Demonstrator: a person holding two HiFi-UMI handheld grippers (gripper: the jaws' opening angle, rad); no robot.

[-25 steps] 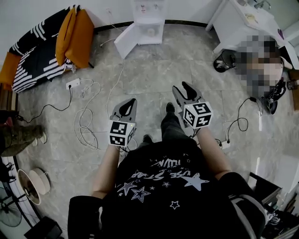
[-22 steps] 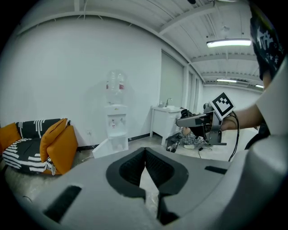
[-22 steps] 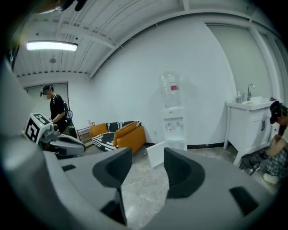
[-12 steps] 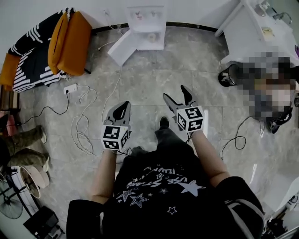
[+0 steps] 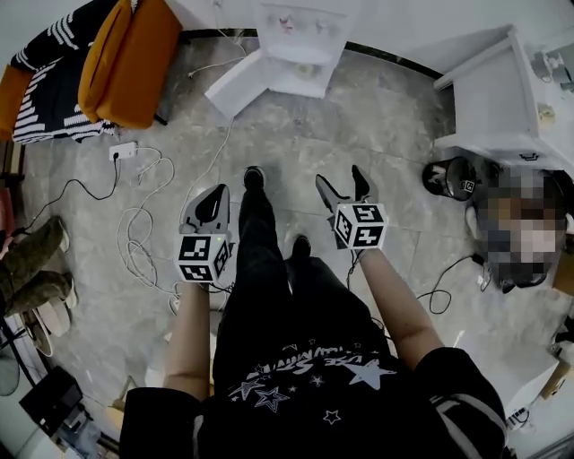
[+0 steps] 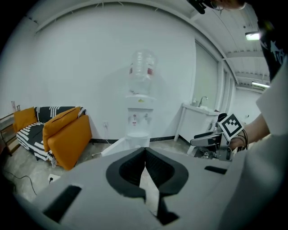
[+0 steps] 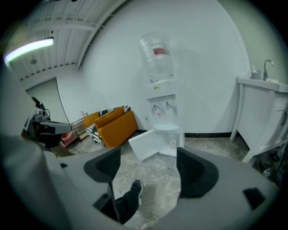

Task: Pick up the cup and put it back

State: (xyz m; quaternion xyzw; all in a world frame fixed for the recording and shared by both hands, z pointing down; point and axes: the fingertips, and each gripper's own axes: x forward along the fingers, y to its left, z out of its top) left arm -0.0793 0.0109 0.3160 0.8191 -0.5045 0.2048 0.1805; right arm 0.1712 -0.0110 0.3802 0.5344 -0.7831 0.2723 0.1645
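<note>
A white water dispenser stands at the far wall with its lower cabinet door swung open. A small pale cup seems to stand inside that cabinet. My left gripper hangs above the floor, left of my leg, with its jaws shut and nothing between them. My right gripper is held level with it on the right, pointing at the dispenser. Its jaws have just been opening and stand wide, with only the floor and my shoe between them.
An orange and striped sofa stands at the back left. White cables trail over the floor on the left. A white sink cabinet and a black bin are at the right, beside another person. Someone's shoes are at the left edge.
I have walked toward the dispenser, which is now closer ahead. Both grippers moved forward with me. The right gripper's jaws have spread wider; the left stays shut.
</note>
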